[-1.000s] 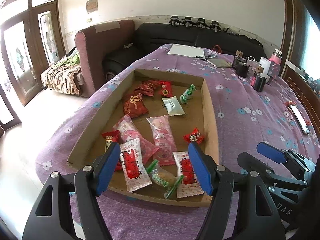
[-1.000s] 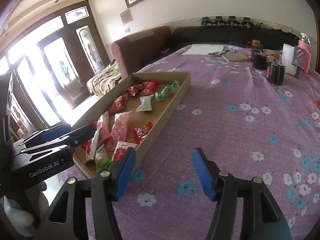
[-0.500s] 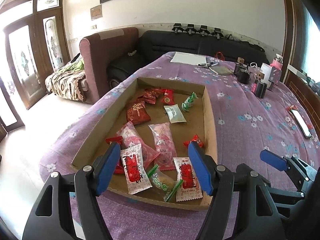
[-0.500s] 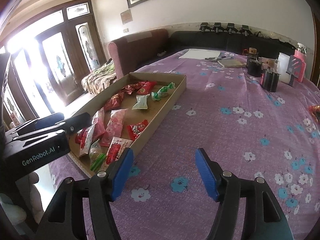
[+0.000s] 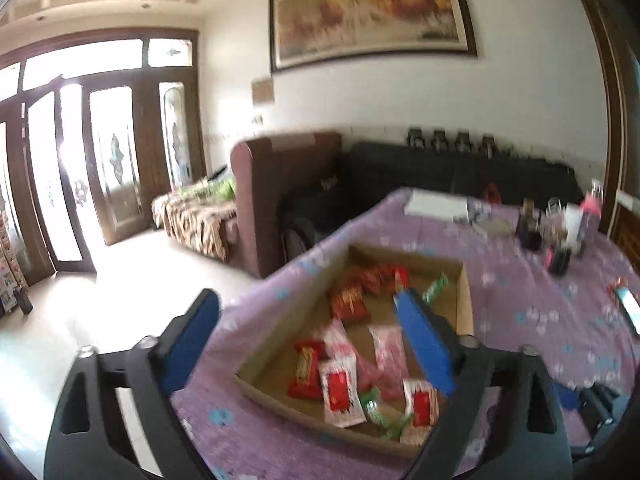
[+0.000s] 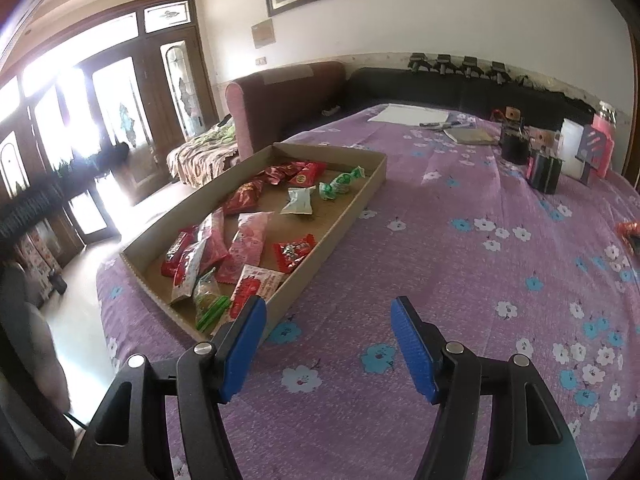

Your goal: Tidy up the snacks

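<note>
So, here's the layout:

Left gripper [image 5: 308,338]: fingers spread wide, nothing between them, hanging over the near left corner of the cardboard tray [image 5: 464,300]. This view is blurry.

Right gripper [image 6: 328,346]: also wide apart and empty, above bare purple floral tablecloth [image 6: 460,264], just off the tray's near right corner.

Tray: long shallow cardboard box lying along the left edge of the table, open top.

Snacks: all inside the tray. Red packets [image 6: 290,172] bunch up at the far end, with a green wrapped candy [image 6: 340,184] and a pale green packet [image 6: 298,200] near them. Middle has a pink packet [image 6: 246,246] and a small red one [image 6: 294,250] by the right wall. Near end holds a white-and-red sachet [image 6: 254,286] and a green-sealed bag [image 6: 208,300], partly overlapping.

Far right corner of the table: dark cups [image 6: 544,168], a white container and a pink bottle [image 6: 602,128], well apart from the tray.

Far edge: white paper [image 6: 408,114] and a notebook [image 6: 472,136].
</note>
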`<state>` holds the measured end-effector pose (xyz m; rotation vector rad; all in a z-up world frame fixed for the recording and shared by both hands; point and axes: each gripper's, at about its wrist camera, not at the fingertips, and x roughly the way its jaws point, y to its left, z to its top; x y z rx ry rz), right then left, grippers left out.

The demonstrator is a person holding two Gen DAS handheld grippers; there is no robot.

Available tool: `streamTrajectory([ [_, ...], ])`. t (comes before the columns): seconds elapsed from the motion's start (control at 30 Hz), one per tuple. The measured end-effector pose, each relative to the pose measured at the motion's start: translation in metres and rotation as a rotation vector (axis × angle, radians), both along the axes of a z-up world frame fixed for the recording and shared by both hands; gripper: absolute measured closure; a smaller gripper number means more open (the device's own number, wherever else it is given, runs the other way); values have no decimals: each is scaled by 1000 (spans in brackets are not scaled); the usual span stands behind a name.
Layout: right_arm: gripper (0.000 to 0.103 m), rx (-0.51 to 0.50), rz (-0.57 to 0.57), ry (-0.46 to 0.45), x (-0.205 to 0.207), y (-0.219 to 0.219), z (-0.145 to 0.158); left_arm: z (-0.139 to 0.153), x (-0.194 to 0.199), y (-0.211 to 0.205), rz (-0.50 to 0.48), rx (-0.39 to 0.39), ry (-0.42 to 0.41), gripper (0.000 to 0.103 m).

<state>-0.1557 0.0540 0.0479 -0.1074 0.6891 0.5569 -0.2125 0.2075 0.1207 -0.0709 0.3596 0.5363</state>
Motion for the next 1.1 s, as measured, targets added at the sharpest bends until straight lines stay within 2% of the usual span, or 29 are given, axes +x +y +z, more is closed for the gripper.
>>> streamTrajectory([
  [0.1, 36, 2, 11, 2, -2, 3, 1, 1, -9, 5, -23, -1, -59, 0],
  [0.17, 36, 2, 16, -2, -3, 5, 1, -1, -11, 3, -31, 10, -66, 0],
  [0.27, 36, -3, 26, -8, -7, 8, 2, -6, -3, -2, -43, 33, -8, 0],
  [0.37, 36, -12, 30, -15, -9, 9, 2, -13, 6, 2, -104, -57, 54, 0],
  [0.5, 36, -26, 32, -26, -12, 8, 2, -23, 13, 4, -121, -118, 126, 0],
  [0.73, 34, -32, 40, -26, -14, 10, 1, -35, 19, 6, -131, -170, 194, 0],
  [1.1, 33, -57, 62, -36, -17, 19, -1, -44, 23, 15, -144, -234, 230, 0],
])
